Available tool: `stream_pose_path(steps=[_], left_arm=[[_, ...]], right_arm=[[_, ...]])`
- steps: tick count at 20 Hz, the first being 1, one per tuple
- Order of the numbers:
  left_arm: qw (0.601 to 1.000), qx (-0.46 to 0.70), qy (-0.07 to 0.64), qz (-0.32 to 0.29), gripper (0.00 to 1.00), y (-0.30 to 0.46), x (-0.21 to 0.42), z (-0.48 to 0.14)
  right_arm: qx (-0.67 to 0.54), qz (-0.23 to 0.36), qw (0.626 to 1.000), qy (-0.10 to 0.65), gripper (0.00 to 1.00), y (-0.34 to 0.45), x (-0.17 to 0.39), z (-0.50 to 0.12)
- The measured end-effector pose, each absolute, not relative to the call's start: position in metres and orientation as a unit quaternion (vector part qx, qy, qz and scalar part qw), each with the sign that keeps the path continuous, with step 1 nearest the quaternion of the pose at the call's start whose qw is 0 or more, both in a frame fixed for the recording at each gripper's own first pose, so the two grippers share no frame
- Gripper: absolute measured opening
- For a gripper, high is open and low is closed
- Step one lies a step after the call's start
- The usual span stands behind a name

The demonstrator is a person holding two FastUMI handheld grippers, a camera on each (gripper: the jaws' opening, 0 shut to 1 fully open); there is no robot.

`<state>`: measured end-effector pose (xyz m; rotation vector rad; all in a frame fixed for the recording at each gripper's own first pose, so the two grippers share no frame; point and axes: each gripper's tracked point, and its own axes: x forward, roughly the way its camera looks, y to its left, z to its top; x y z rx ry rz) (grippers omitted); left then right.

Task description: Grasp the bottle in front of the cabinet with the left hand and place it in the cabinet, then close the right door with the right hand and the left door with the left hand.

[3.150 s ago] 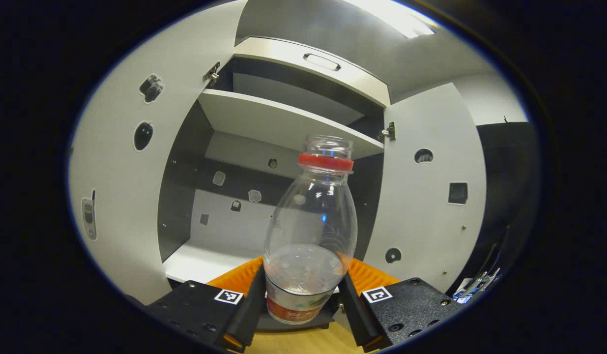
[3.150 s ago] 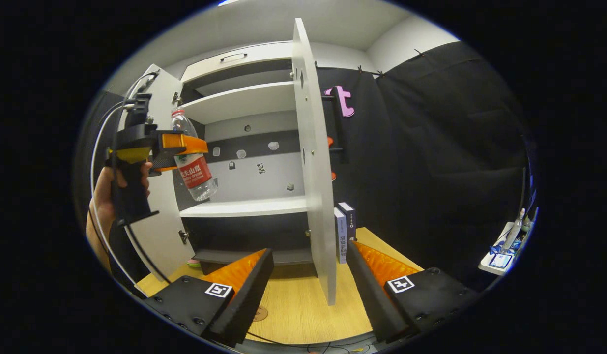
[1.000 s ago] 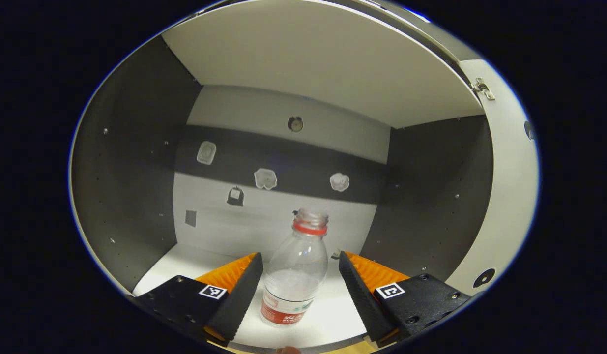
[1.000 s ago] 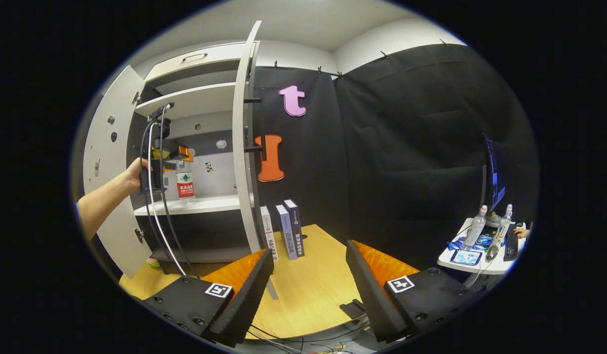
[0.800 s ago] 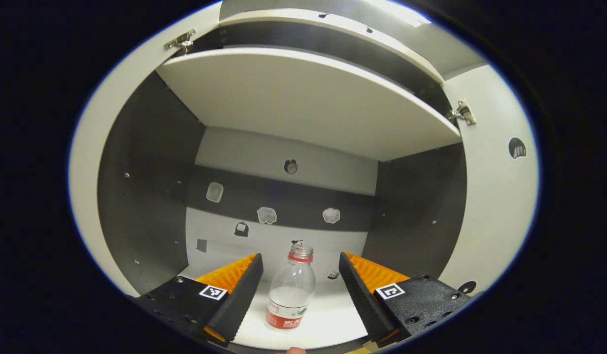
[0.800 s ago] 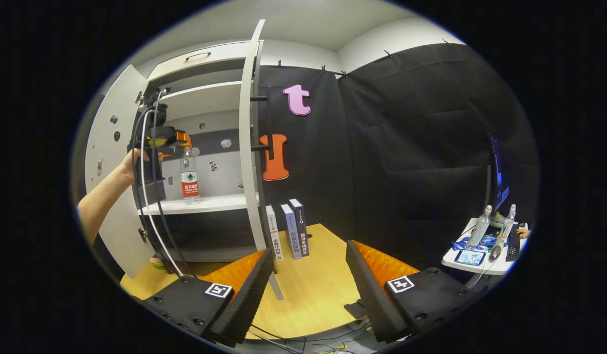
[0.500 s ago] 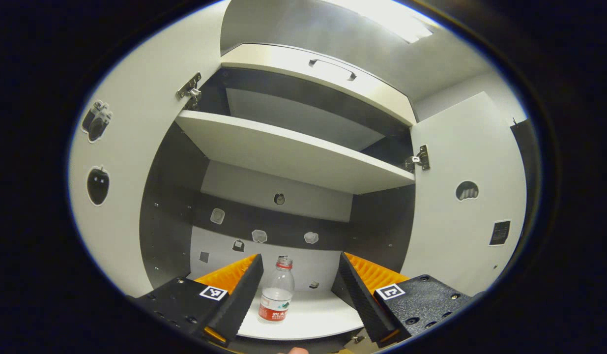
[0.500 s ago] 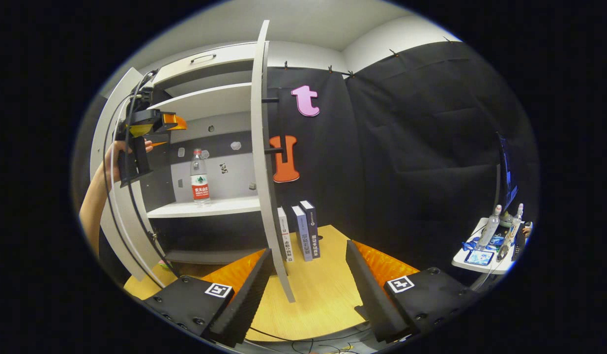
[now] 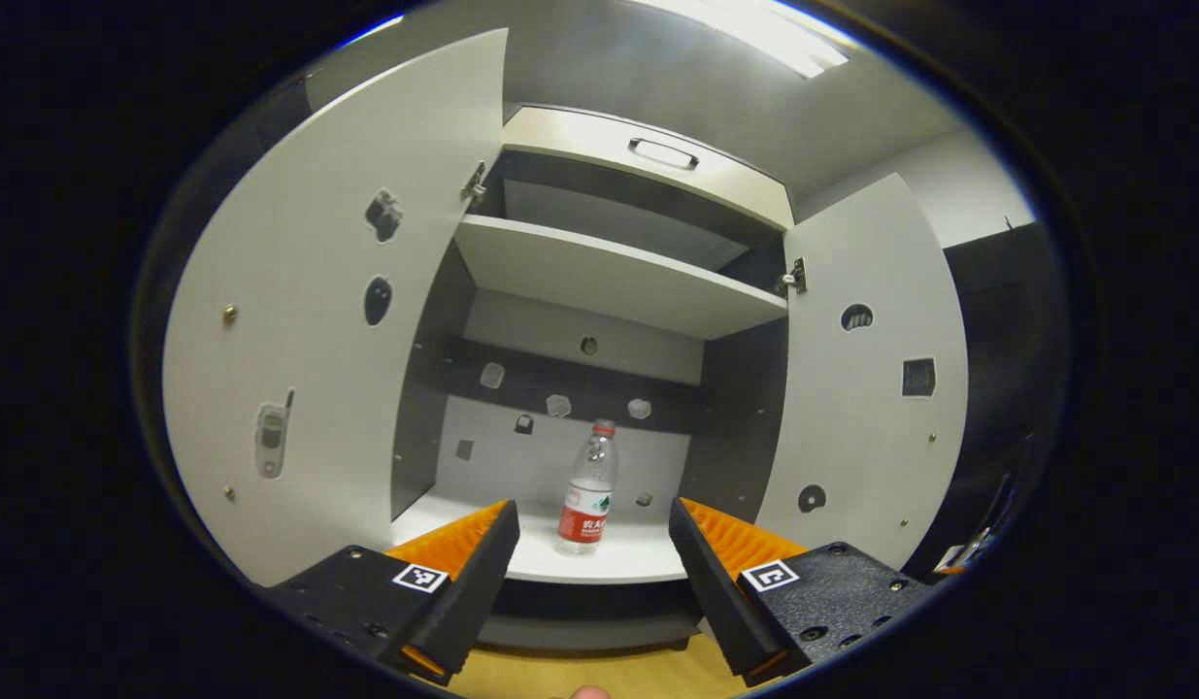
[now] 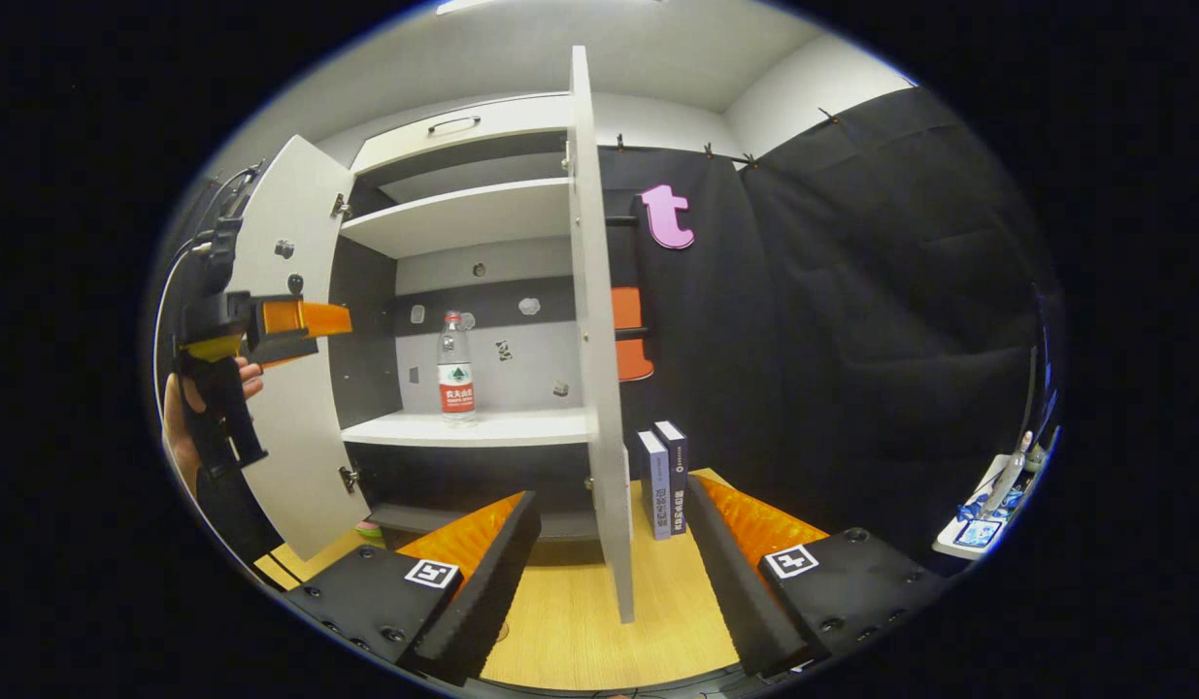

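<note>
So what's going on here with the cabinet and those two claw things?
A person is working with a handheld gripper in each hand. A water bottle stands upright on the cabinet's lower shelf, with nothing holding it. The left gripper hovers open in front of the cabinet. The right gripper is open too, its fingers either side of the right door. Both that door and the left door are open.
</note>
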<state>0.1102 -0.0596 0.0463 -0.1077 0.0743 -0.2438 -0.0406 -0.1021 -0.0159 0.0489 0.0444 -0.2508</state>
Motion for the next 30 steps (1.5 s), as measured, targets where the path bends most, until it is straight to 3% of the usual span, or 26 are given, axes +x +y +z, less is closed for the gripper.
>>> stream_pose_path(steps=[11,14,22,25,26,27,30], left_arm=[[0.997,-0.042,0.045,-0.037,0.94,-0.011,0.008,-0.034],[0.997,-0.01,0.064,-0.05,0.95,-0.021,-0.003,-0.054],[0.989,-0.04,0.092,-0.106,0.95,-0.054,-0.008,-0.064],[0.989,-0.025,0.092,-0.114,0.95,-0.055,-0.006,-0.063],[0.989,-0.025,0.091,-0.114,0.95,-0.052,-0.007,-0.062],[0.989,-0.028,0.091,-0.112,0.95,-0.05,-0.007,-0.061],[0.991,-0.036,0.09,-0.096,0.95,-0.037,-0.011,-0.058]], right_arm=[[0.032,-0.048,0.997,0.049,0.98,-0.043,-0.01,-0.035],[0.037,-0.049,0.997,0.051,0.98,-0.046,-0.013,-0.035],[-0.003,-0.168,0.986,-0.024,0.98,-0.148,-0.047,0.044],[-0.008,-0.19,0.98,-0.058,0.98,-0.183,-0.044,0.087],[-0.009,-0.196,0.979,-0.064,0.93,-0.194,-0.039,0.097],[-0.009,-0.201,0.977,-0.067,0.98,-0.204,-0.031,0.107],[0.003,-0.204,0.976,-0.078,0.98,-0.223,-0.011,0.127]])
